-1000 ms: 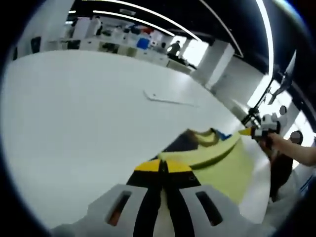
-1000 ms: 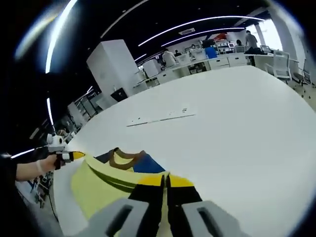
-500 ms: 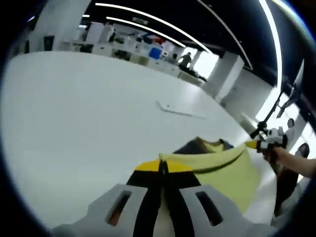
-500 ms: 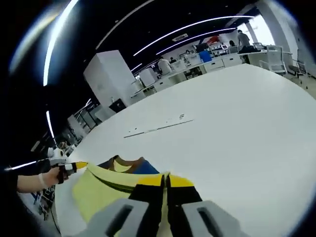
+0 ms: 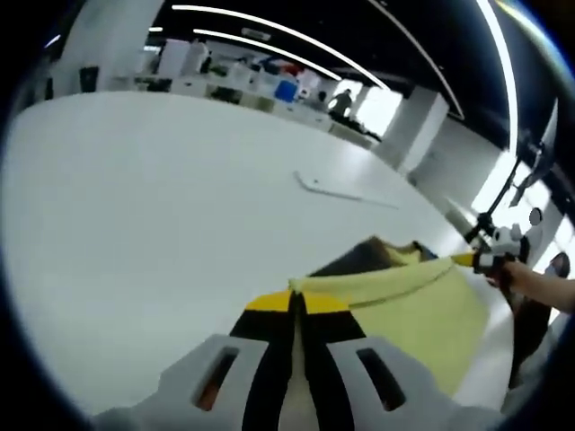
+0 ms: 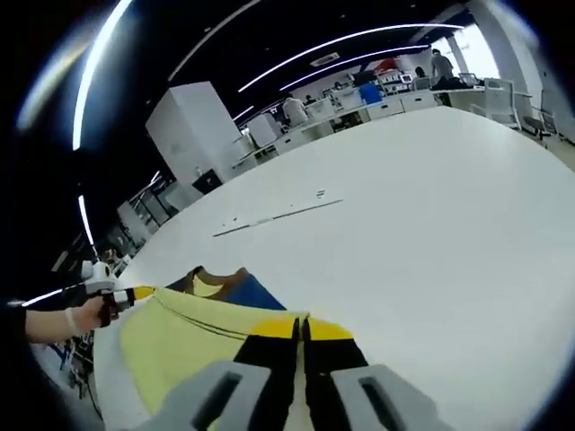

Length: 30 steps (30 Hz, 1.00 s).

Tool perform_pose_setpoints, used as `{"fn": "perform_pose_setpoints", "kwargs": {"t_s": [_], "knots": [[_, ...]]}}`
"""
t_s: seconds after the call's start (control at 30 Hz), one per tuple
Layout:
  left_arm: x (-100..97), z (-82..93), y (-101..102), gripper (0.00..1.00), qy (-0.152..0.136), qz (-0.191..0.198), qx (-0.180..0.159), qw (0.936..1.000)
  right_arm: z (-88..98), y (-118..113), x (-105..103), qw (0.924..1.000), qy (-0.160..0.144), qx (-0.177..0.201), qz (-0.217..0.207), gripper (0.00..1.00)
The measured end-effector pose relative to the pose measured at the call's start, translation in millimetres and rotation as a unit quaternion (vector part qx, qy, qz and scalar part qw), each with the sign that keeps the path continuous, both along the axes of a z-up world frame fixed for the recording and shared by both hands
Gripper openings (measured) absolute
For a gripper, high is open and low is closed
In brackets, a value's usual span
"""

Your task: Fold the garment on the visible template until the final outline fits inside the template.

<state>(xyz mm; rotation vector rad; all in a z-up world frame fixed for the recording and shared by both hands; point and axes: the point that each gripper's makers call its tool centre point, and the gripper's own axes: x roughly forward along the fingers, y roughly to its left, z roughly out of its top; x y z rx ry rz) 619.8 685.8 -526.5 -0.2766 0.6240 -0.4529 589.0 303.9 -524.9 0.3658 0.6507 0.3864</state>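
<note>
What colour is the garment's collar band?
Brown, on the mostly yellow garment with a blue patch; collar band shows best in the right gripper view.

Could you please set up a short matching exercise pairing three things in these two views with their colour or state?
Things:
1. garment
2. table
3. left tool

Descriptions:
A. plain white
B. closed on the cloth's edge
C. yellow, with blue and brown near the collar

Pairs: 1-C, 2-A, 3-B

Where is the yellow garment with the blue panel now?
The yellow garment hangs stretched between both grippers, the left gripper and right gripper each pinching one edge above the white table.
</note>
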Motion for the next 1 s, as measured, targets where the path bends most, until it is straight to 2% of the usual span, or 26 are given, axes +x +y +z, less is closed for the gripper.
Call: {"fn": "perform_pose_setpoints", "kwargs": {"t_s": [0.27,0.37,0.43,0.5,0.57,0.6,0.73,0.77,0.9,1.0], "knots": [[-3.7,-1.0,-2.8,0.0,0.0,-0.003,0.006,1.0,-7.2,-1.3,1.8,0.9999,0.007,-0.005,0.006,0.0],[-5.4,4.9,-7.7,0.0,-0.024,-0.03,0.019,0.9991,-6.2,-0.6,1.0,0.9994,-0.004,-0.023,0.026,0.0],[-5.4,8.2,-4.6,0.0,-0.047,-0.051,0.045,0.9966,-4.4,-2.5,-0.4,0.9989,-0.008,-0.032,0.034,0.06],[-6.7,9.3,-5.0,0.0,-0.049,-0.06,0.052,0.9956,-1.5,-2.8,-3.0,0.9984,-0.012,-0.036,0.042,0.12],[-13.9,14.1,-8.1,0.02,-0.065,-0.081,0.071,0.992,2.9,-2.4,-8.9,0.9975,-0.015,-0.047,0.051,0.15],[-8.1,12.6,-5.7,0.02,-0.072,-0.087,0.086,0.9898,5.5,-2.2,-11.6,0.9965,-0.02,-0.056,0.059,0.15],[-11.4,22.0,-8.6,0.06,-0.083,-0.098,0.09,0.9877,7.6,-4.4,-11.2,0.9954,-0.026,-0.064,0.067,0.17],[-10.2,24.2,-8.1,0.08,-0.092,-0.105,0.101,0.985,10.4,-4.4,-13.8,0.9944,-0.029,-0.071,0.072,0.19],[-8.9,30.9,-9.2,0.14,-0.114,-0.123,0.11,0.9796,13.1,-5.6,-12.5,0.9909,-0.039,-0.089,0.093,0.24],[-15.5,32.3,-10.5,0.23,-0.123,-0.147,0.144,0.9707,14.5,-9.0,-16.4,0.9824,-0.045,-0.132,0.124,0.29]]}}
